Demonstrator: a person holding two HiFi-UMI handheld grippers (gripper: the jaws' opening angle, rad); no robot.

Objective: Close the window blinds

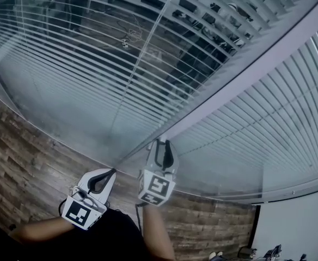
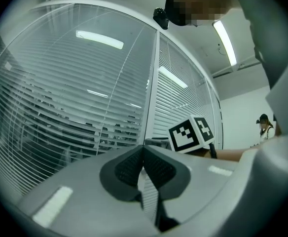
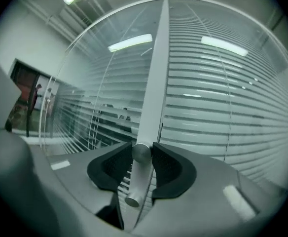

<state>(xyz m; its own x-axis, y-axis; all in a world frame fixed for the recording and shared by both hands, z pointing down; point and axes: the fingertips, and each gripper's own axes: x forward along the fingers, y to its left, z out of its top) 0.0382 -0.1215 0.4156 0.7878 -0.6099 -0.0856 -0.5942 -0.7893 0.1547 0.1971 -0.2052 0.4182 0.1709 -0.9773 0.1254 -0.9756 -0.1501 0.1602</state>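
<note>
At the foot of a glass partition, two slatted window blinds hung side by side: the left blind (image 1: 93, 64) and the right blind (image 1: 268, 129). One flat pale-grey mullion (image 1: 246, 78) parted them. Both blinds were made of thin horizontal slats with fine vertical cords. The left blind's slats stood apart enough to show a dim room behind, while the right blind's lay closer to flat. Two round silvery metal knobs sat on the mullion. The upper knob (image 3: 141, 152) was clamped between the dark textured pads of the right gripper (image 3: 141, 150), and the lower knob (image 3: 132, 200) stood free just beneath. The left gripper (image 2: 144, 149) held nothing, its two jaws pressed together, near the left blind's bottom edge. Each gripper carried one marker cube, two in all, the left (image 1: 77, 212) and the right (image 1: 156, 186), printed with black-and-white squares. The floor (image 1: 17, 145) showed brown wood-look planks.
</note>
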